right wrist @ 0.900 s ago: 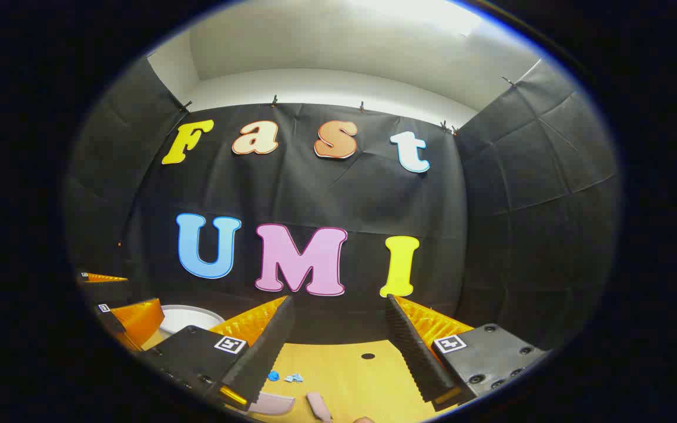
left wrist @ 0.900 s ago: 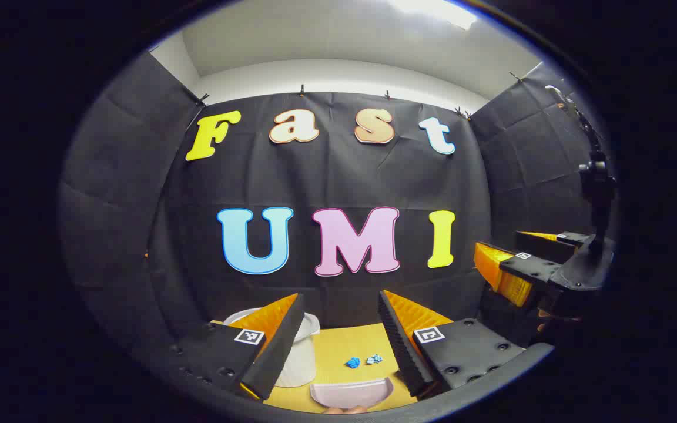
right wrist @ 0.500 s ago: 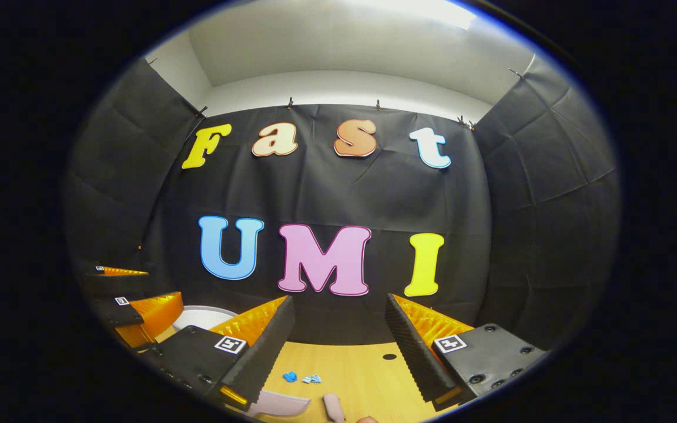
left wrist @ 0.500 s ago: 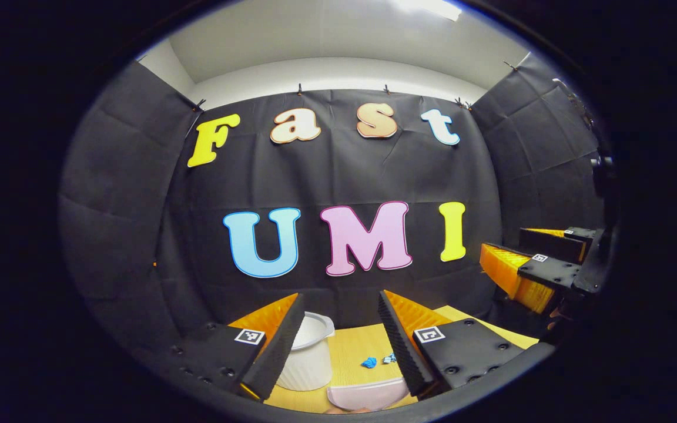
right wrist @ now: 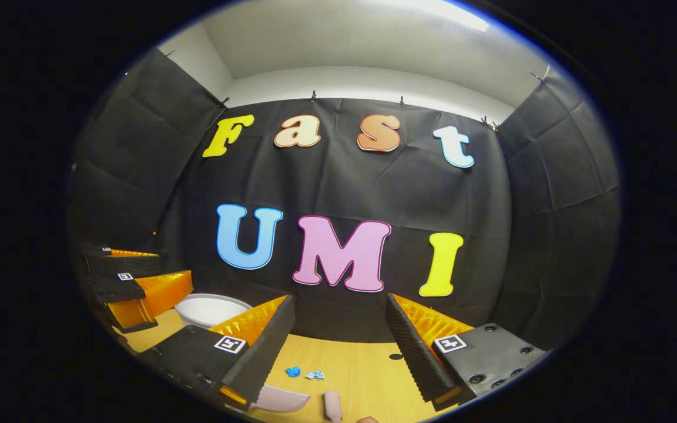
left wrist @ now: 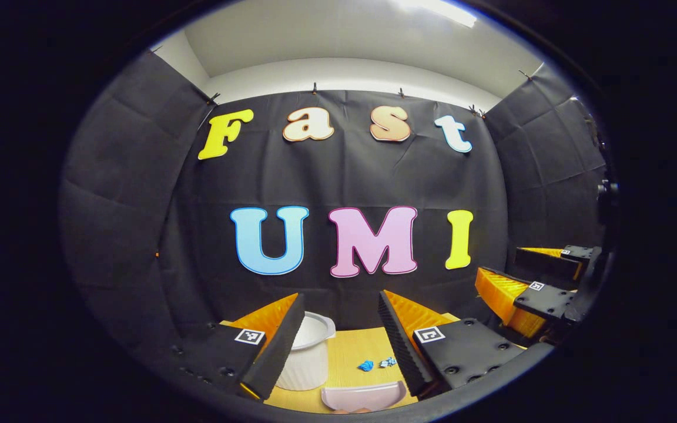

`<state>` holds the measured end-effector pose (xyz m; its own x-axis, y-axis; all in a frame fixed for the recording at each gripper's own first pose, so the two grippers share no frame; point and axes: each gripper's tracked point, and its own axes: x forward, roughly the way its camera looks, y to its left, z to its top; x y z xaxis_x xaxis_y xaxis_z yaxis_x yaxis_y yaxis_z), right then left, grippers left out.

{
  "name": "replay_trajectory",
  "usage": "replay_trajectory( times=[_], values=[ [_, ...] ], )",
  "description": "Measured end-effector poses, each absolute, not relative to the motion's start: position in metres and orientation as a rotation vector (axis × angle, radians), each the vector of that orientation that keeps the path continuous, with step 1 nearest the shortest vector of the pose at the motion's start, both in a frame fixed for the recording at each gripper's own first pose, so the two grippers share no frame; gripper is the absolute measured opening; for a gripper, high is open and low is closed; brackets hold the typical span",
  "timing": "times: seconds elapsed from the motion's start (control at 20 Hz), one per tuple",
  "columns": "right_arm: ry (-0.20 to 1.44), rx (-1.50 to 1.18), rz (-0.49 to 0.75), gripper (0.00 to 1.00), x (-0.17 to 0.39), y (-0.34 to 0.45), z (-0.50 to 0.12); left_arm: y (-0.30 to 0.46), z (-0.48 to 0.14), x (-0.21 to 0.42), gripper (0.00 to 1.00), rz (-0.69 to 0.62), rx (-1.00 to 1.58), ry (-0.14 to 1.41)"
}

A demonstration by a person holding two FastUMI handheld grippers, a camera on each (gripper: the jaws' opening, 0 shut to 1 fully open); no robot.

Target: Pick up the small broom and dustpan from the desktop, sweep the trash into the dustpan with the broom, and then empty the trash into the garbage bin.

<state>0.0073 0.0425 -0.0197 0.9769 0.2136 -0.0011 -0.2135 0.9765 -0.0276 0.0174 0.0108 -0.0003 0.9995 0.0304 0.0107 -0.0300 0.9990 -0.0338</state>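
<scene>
Black cloth walls close in a yellow wooden desktop (right wrist: 362, 376), and both of your tools hang high above it, aimed more at the wall than at the work. Your left gripper (left wrist: 338, 329) has its jaws spread with nothing between them; past it stand the white garbage bin (left wrist: 309, 358), the pale pink dustpan (left wrist: 365, 396) at the near edge, and the blue trash (left wrist: 374, 365) lying just beyond the pan. Your right gripper (right wrist: 338, 329) is likewise spread and empty. Since nothing is picked up yet, I would judge the reach to be the step in hand: tip both tools down until the desk is in front of them, bring the left one to the dustpan's handle end rather than its thin lip, and take the right one to the pinkish stub (right wrist: 332, 405) at the bottom of the right gripper view, which may be the broom's handle. Both are cut off by the lower edge, so neither handle can be made out, and the bristles are hidden. The trash is too small to tell how many scraps there are.
</scene>
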Motion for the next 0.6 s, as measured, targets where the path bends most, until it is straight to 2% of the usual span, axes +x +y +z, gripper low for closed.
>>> replay_trajectory(
  times=[0.2,0.6],
  values=[
    [-0.008,-0.06,0.252,0.99,0.0,0.045,-0.021,0.006,-0.003,0.018,0.76,0.017,-0.048,0.002],
    [0.019,-0.091,0.239,0.98,-0.005,0.035,-0.026,0.004,-0.004,0.015,0.75,0.018,-0.048,-0.015]
  ],
)
